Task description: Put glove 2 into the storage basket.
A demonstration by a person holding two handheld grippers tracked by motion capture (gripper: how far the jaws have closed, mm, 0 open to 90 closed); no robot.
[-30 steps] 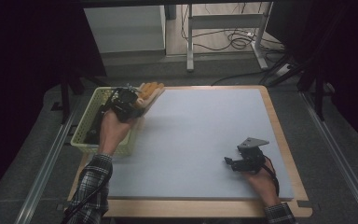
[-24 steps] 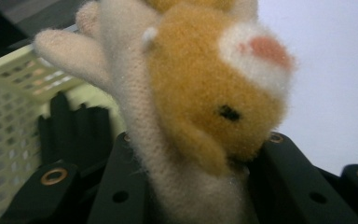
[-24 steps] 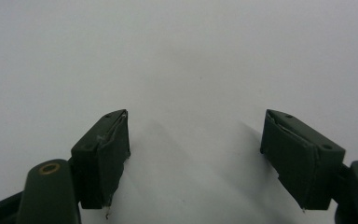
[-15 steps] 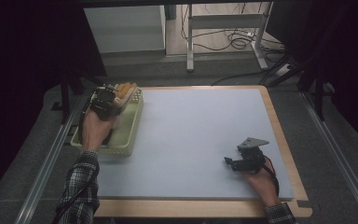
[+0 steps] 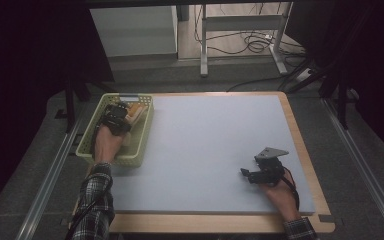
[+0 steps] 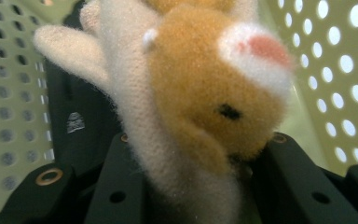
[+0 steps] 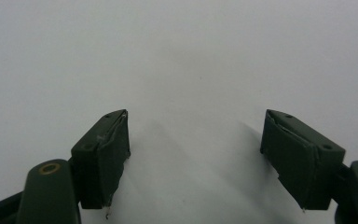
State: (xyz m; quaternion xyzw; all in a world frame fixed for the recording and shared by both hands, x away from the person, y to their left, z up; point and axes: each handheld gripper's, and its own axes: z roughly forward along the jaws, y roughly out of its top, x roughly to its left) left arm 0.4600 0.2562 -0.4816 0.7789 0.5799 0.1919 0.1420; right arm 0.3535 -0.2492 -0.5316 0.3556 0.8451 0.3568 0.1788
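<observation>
An orange and cream plush toy (image 6: pixel 200 93) is clamped between the jaws of my left gripper (image 6: pixel 191 186), its face close to the camera. In the high view, the left gripper (image 5: pixel 121 114) reaches down into the pale green perforated basket (image 5: pixel 87 142) at the table's left, with the plush toy (image 5: pixel 138 111) at its tip near the basket's far end. My right gripper (image 5: pixel 245 174) rests low over the blue-grey mat (image 5: pixel 215 140) at the front right. In its own view the right gripper (image 7: pixel 196 140) stands open, with nothing but bare mat between the jaws.
The basket wall (image 6: pixel 335 84) surrounds the plush on both sides. A wooden table edge (image 5: pixel 305 150) frames the mat. Beyond the table stand a white cabinet (image 5: pixel 132 30) and a metal stand (image 5: pixel 240 35) with cables on the floor.
My left hand has carried the plush toy leftward from above the basket's right rim and lowered it inside the basket. The right hand has stayed put.
</observation>
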